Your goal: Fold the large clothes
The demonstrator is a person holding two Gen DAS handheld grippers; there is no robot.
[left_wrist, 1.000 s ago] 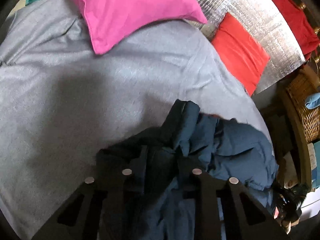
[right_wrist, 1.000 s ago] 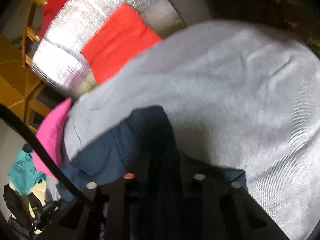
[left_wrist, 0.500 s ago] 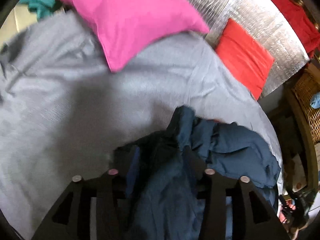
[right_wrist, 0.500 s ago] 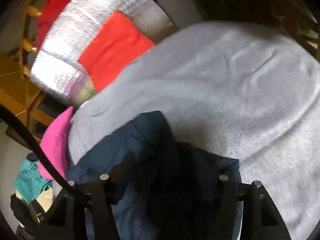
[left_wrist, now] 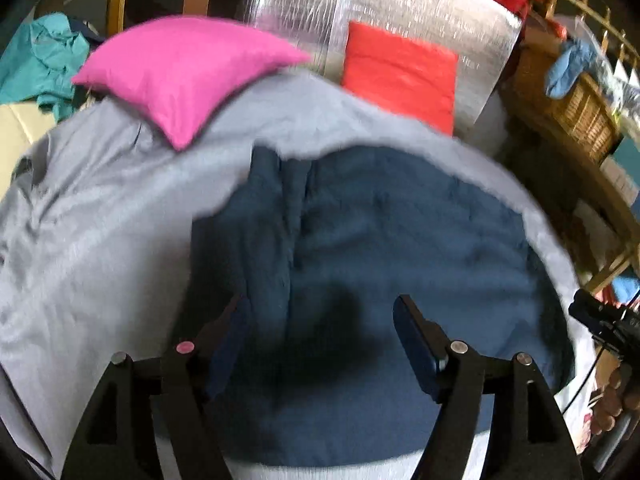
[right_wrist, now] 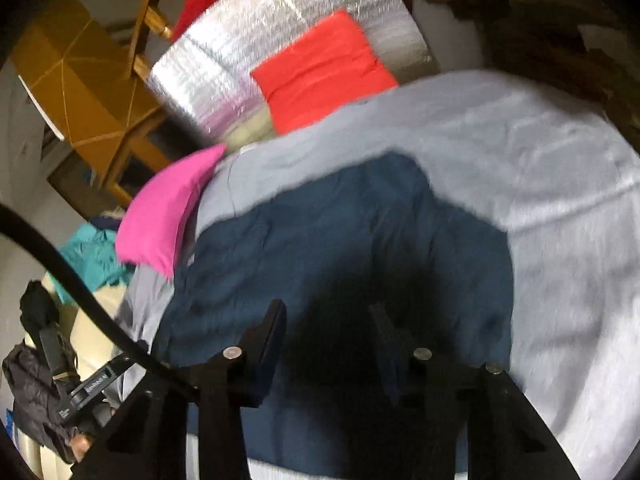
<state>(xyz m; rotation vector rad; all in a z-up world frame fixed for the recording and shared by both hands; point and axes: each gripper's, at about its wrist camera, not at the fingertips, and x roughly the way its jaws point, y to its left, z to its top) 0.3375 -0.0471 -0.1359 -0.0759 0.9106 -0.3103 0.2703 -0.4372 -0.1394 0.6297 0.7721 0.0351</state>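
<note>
Left wrist view: dark blue garment lies spread on the grey bed cover, reaching toward the bed's right edge. A bunched lengthwise ridge runs along its left part. Pink pillow sits at the far left corner of the bed; red cushion leans on the silver foil panel at the far edge. Left gripper hovers above the garment, jaws apart and opening, nothing between them, no cloth touching the pads.

Right wrist view: same garment fills the middle, grey cover bare to its right. Right gripper is above the cloth, jaws apart but closing; nothing gripped as far as the blur lets me tell.

Judgement: garment looks laid out and let go, so the step in hand is the end of spreading, before the first fold. Next move calls for flattening the ridge, then each gripper pinching an edge or corner on one side and carrying it across evenly.
</note>
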